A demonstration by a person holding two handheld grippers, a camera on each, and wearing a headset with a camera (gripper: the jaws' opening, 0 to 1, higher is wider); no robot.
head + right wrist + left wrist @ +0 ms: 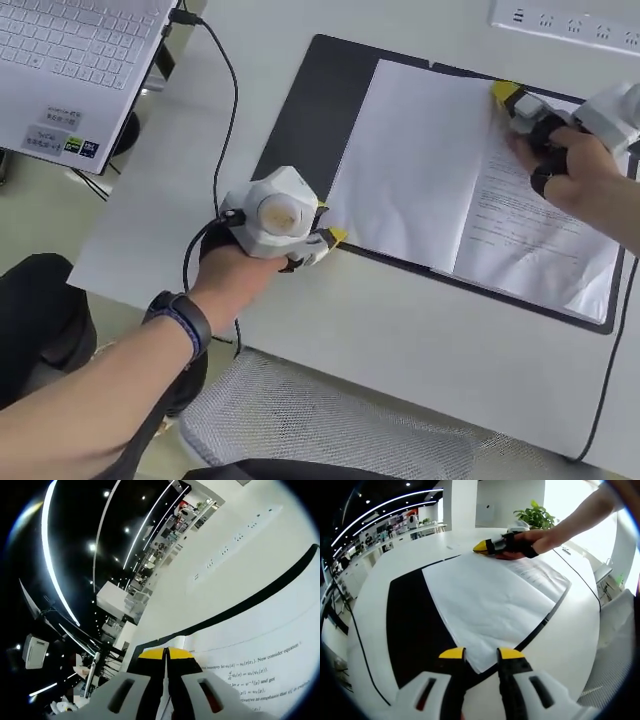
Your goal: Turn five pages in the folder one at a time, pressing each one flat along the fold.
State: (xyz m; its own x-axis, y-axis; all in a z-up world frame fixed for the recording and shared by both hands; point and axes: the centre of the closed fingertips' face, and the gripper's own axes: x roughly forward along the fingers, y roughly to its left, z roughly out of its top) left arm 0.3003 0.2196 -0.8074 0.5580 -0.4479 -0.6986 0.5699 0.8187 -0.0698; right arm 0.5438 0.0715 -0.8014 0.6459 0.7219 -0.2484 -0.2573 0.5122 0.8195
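Probably the pressing step: folder (300, 130) open flat on the desk (400, 340), with the right gripper (505, 93) jaws pressed together at the top of the fold. Jaws of the left gripper (481, 654) slightly spread, empty, at the near corner of the turned page (410, 160). Next: drag down the fold, then lift 1 printed page (530, 230).

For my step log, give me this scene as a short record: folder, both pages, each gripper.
folder: black folder, open on white table
left page: blank sheet
right page: printed page
left gripper: open, at blank sheet's near corner
right gripper: shut, at printed page's top near fold
nearby: laptop, power strip
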